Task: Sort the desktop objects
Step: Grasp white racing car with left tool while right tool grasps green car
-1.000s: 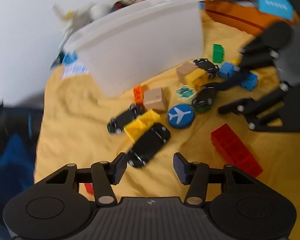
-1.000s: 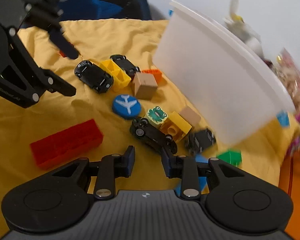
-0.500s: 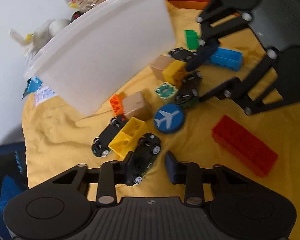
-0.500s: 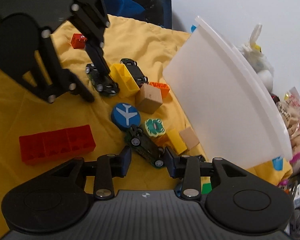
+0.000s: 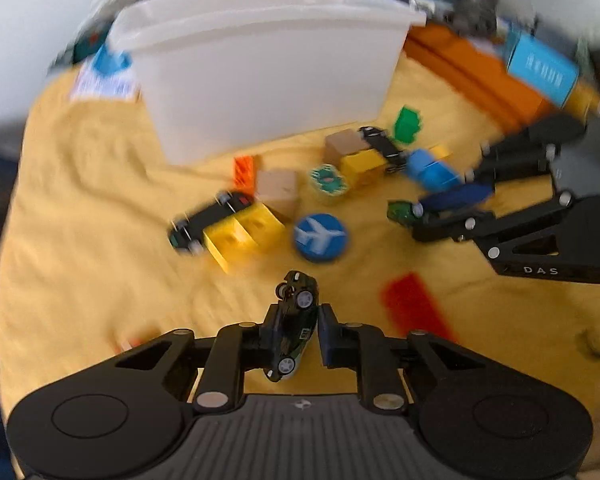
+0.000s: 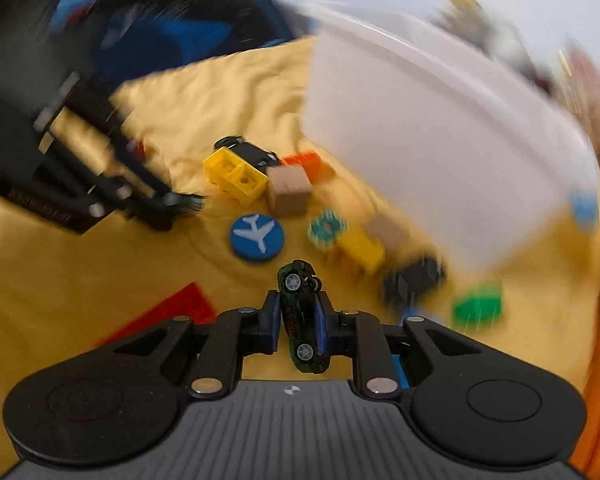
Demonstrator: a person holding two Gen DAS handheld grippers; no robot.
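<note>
Through the left wrist camera I see my left gripper (image 5: 293, 330) closing, its jaws clamped on a small dark toy car (image 5: 294, 322) that stands nose-up between them, lifted clear of the yellow cloth (image 5: 80, 208). Ahead, the big white tub (image 5: 260, 72) sits on the cloth. In front of it lie loose pieces: a black car (image 5: 210, 220) touching a yellow brick (image 5: 244, 232), a tan cube (image 5: 278, 194) beside an orange brick (image 5: 244, 168), a blue airplane disc (image 5: 320, 237), a green round token (image 5: 328, 178), a second yellow brick (image 5: 362, 166), a blue brick (image 5: 432, 170), a green brick (image 5: 408, 119) and a blurred red brick (image 5: 414, 308). On the right, my right gripper (image 5: 424, 210) holds something dark green at its tips.

Through the right wrist camera, my right gripper (image 6: 300, 320) is clamped on a dark green toy car (image 6: 302, 320), held on end above the cloth (image 6: 100, 264). The airplane disc (image 6: 257, 237), the tan cube (image 6: 289, 192) and the yellow brick (image 6: 234, 174) lie just ahead, the tub (image 6: 440, 168) to the right, blurred. My left gripper (image 6: 180, 202) shows at the left, too smeared for me to read its tips
</note>
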